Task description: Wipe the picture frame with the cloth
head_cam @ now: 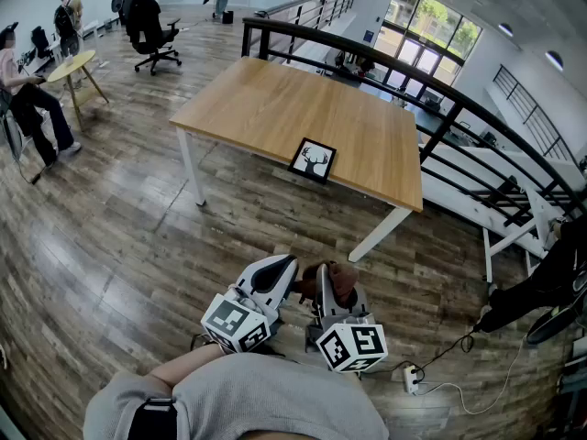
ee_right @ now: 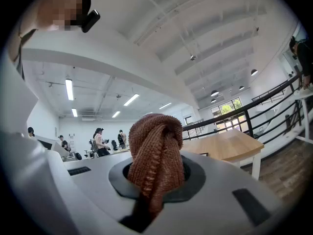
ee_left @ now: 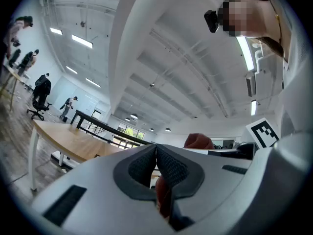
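Observation:
A black picture frame with a deer silhouette lies flat near the front edge of the wooden table. My right gripper is shut on a brown knitted cloth, which bunches up above the pinched jaws. Beside it my left gripper is shut with nothing between its pads. Both grippers hover close to my body over the floor, well short of the table. In the left gripper view the cloth peeks over the right gripper's body.
A black metal railing runs behind the table. A person sits at a small round table at far left, with an office chair behind. A white power strip with cables lies on the wooden floor at right.

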{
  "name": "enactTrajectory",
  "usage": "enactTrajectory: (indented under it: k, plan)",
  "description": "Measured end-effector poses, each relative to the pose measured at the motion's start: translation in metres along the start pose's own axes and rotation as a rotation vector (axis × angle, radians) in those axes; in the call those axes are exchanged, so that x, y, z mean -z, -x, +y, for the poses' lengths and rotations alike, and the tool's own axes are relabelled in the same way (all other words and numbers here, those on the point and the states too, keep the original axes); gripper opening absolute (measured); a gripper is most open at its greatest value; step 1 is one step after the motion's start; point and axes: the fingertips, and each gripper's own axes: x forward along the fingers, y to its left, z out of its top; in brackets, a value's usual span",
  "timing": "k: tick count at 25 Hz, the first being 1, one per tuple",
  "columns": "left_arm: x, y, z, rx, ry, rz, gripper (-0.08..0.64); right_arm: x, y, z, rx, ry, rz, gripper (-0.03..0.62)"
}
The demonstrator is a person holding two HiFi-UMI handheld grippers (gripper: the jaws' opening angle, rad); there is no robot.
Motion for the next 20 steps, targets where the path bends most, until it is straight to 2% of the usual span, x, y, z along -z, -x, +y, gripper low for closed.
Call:
enactTrajectory:
  k: [3,10,16,20]
  plan:
    - [0.002,0.003,0.005,-0.025,0.032,0.005,0.008,0.003,-0.001,-0.001,0.001,-0.011,0.008,0.057]
    - [-0.002,-0.014,0.036,-0.057,0.052,-0.009,0.009,0.002,-0.033,-0.006,-0.021,0.004,0.022,0.057]
    - [0.005,-0.061,0.064,-0.025,0.058,0.008,0.008,0.001,-0.076,-0.036,0.003,-0.002,0.024,0.057]
    - [0.003,-0.105,0.097,-0.006,0.060,0.018,0.008,-0.004,-0.121,-0.062,0.019,-0.009,0.022,0.057]
